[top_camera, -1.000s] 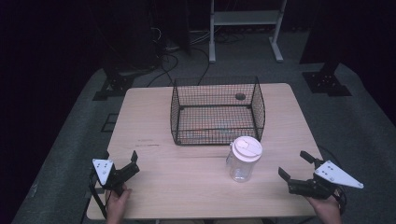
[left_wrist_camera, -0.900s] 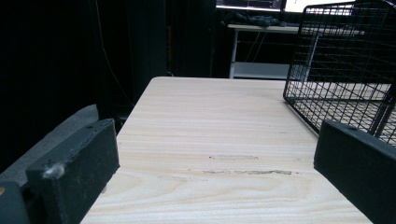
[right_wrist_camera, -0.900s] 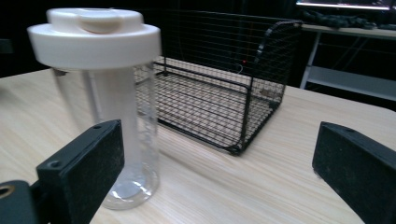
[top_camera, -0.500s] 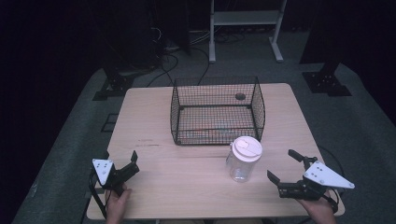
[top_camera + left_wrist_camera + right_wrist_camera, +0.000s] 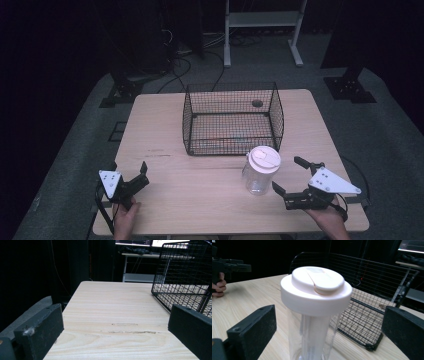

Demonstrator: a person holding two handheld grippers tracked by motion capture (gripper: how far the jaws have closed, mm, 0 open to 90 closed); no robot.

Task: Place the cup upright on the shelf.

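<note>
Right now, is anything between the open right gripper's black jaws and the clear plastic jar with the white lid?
No. In the high view only bare wooden table separates the right gripper from the jar.

1. You are at a light wooden table [image 5: 170, 130] with a pale, visible grain and rounded corners; it stands on a grey floor [image 5: 80, 165].
2. A black wire basket [image 5: 232, 120] sits directly on the table toward the far side, open at the top, with the tabletop visible through its mesh.
3. A clear plastic jar [image 5: 260, 172] with a white lid [image 5: 264, 157] stands upright on the table, just in front of the basket's near right corner.
4. A faint dark scuff [image 5: 132, 332] marks the wood on your left side, in front of the basket.
</note>
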